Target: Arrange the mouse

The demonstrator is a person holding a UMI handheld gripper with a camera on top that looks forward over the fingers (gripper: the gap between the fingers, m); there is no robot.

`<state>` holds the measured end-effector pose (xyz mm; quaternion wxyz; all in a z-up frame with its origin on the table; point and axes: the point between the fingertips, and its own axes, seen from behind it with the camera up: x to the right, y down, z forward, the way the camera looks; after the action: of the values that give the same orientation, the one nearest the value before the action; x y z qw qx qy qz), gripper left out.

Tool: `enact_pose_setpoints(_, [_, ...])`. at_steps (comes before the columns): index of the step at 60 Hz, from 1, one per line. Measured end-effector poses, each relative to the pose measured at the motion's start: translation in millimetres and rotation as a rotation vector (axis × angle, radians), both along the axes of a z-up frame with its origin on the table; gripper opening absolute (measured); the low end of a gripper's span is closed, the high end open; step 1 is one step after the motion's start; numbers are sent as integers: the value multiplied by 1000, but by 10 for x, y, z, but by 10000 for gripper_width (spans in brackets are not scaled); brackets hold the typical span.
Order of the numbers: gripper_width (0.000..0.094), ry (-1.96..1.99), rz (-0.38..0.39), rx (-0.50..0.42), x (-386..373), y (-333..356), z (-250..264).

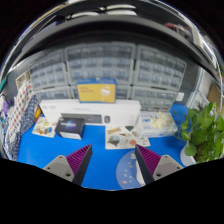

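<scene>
My gripper point(112, 163) hovers above a blue table point(60, 150) and is open, with nothing between its purple pads point(78, 158). A pale blue round mat with small prints point(127, 170) lies just inside the right finger. Beyond the fingers sits a picture-printed flat pad point(124, 138). Further left on the table rests a small black boxy object point(70, 126). I cannot make out a mouse with certainty.
A long white box point(88, 108) spans the back of the table, with a yellow box point(97, 92) on top. Walls of small parts drawers point(100, 65) stand behind. A green plant point(204, 130) is at the right, and colourful items point(18, 110) at the left.
</scene>
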<state>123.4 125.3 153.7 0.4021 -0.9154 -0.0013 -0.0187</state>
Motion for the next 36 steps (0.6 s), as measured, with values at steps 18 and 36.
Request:
enact_pose_setpoints(18, [873,51,55,113,-1114,-110,574])
enact_pose_setpoints(36, [869,35,79,78,-1672,-383,434])
